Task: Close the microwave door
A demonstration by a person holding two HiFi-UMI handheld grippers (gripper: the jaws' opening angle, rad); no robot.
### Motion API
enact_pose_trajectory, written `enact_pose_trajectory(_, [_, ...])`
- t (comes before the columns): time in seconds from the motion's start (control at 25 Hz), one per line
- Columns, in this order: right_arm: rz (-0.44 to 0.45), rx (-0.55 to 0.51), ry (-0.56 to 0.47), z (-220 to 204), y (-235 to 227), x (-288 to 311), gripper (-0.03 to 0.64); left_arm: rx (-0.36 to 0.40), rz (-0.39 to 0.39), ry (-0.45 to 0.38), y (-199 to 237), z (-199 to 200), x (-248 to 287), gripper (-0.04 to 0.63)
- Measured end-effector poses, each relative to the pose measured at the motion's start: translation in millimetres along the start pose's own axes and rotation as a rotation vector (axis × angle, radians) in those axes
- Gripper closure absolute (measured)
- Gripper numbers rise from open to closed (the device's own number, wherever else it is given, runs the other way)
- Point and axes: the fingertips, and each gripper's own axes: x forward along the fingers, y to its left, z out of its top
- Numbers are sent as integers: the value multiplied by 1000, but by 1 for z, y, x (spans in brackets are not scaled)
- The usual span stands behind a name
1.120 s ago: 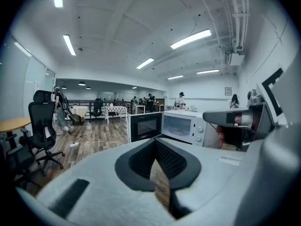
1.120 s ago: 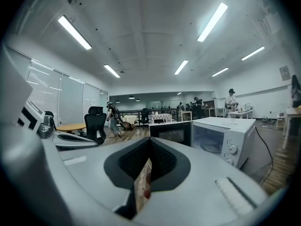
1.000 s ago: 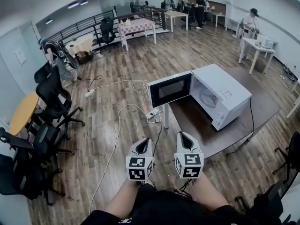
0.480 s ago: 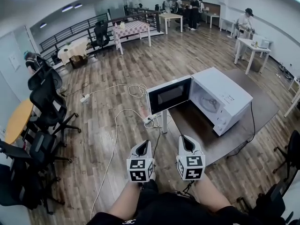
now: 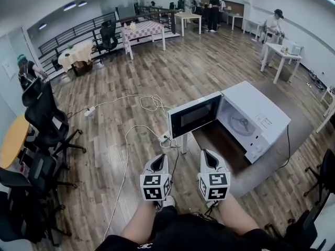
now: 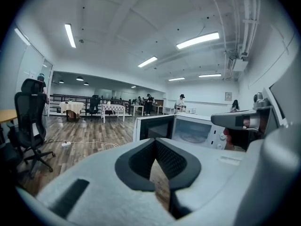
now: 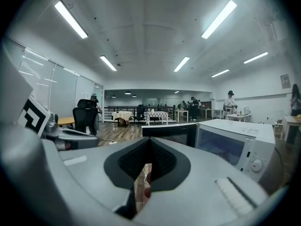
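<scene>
White microwave (image 5: 261, 116), count one, on a dark brown table (image 5: 212, 139), count one, right of centre in the head view. Door (image 5: 194, 115), count one, with a dark window. It is swung wide open to the left and stands out past the table edge, over the wood floor (image 5: 157, 72). The cavity is exposed, with one glass turntable (image 5: 242, 123) inside. Two round knobs show on the control panel (image 6: 219, 140) in the left gripper view.

Tongs, count two: left tongs (image 5: 160, 160) and right tongs (image 5: 207, 155), side by side low in the head view. Both are near the table's near corner and well short of the door, touching nothing. Left tongs are clenched, tips together, nothing between them. Right tongs are the same, clenched and empty.

On the floor:
- White cable (image 5: 128, 140) in loops; the number of separate runs is hard to tell.
- One power strip (image 5: 89, 111).

Black office chairs (image 5: 44, 119) at left: at least three. They overlap and are cut by the frame edge, so the exact count is not readable.

Only one white table leg (image 5: 184, 141) is visible. One person at a small white desk (image 5: 280, 48) at far right. The group at the back of the room is too small to count. The holder's forearms are cut off at the bottom edge.
</scene>
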Motion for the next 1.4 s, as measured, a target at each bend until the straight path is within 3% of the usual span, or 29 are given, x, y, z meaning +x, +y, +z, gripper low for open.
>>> enact_pose_trajectory(0.68, [-112, 72, 45, 19, -4, 116, 609, 30, -132, 49, 94, 38, 108, 588])
enact_pose_trajectory(0.96, [-190, 109, 62, 7, -9, 133, 609, 87, -243, 70, 114, 41, 152, 588])
enact_pose_trajectory(1.16, [-248, 140, 97, -8, -29, 135, 609, 113, -375, 86, 110, 40, 180, 560])
enact_pose_trajectory(1.4, [-289, 149, 95, -8, -49, 132, 609, 234, -520, 134, 99, 31, 216, 508])
